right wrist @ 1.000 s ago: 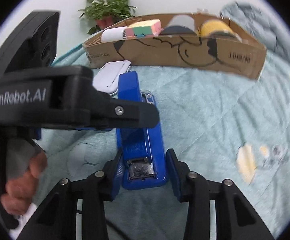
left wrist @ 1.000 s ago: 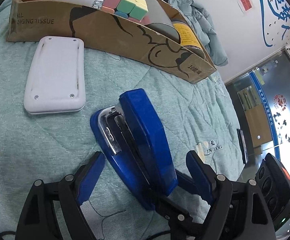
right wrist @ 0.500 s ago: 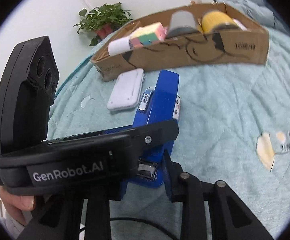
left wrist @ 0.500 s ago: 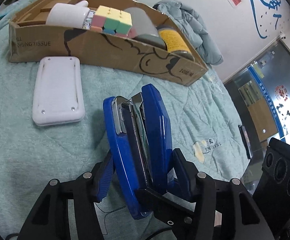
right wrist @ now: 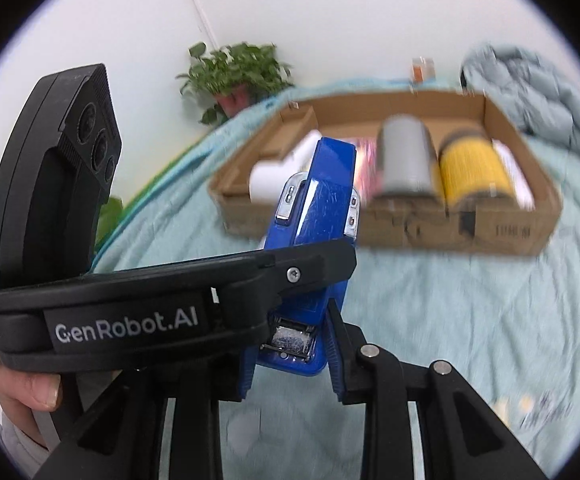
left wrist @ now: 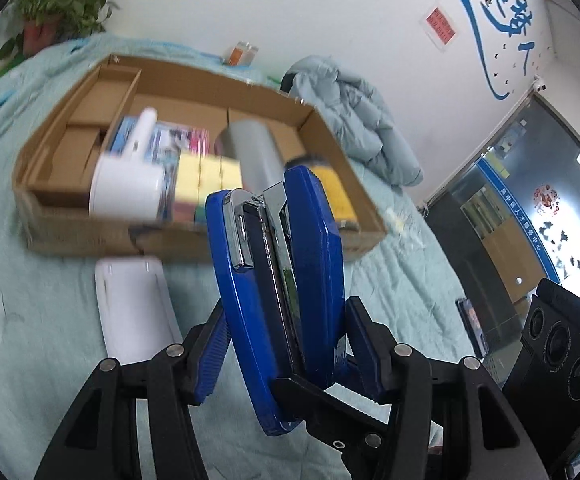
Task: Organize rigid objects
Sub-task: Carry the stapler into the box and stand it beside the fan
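The left gripper (left wrist: 286,344) pinches the stapler (left wrist: 278,280) across its flat sides, blue pads (left wrist: 210,354) pressed to either face; the stapler is lifted off the quilt (left wrist: 30,320), on edge, its nose pointing away from the gripper toward the box (left wrist: 250,240). The right gripper (right wrist: 290,354) has its fingers set either side of the stapler's rear end; the right-hand pad (right wrist: 335,354) lies just beside the blue body, the other is hidden behind the left gripper's arm, so I cannot tell whether it is clamped or only close.

In the left wrist view the stapler's chrome plate (left wrist: 242,236) faces left and the blue top (left wrist: 313,248) right; in the right wrist view its scratched blue underside (right wrist: 317,208) is turned up.

Just left of and below the stapler a white case (left wrist: 134,308) lies flat on the quilt, touching the box front; the box stands beyond the stapler's nose, open-topped, holding a white bottle (left wrist: 130,184), a yellow cube (left wrist: 206,178), a grey cylinder (left wrist: 256,152) and a yellow roll (right wrist: 473,172), all blurred. Past the box, to the right, a grey jacket (left wrist: 349,116) is heaped against the wall; to the far left stands a potted plant (left wrist: 58,4).

A thumb (right wrist: 30,384) shows on the left gripper's handle.
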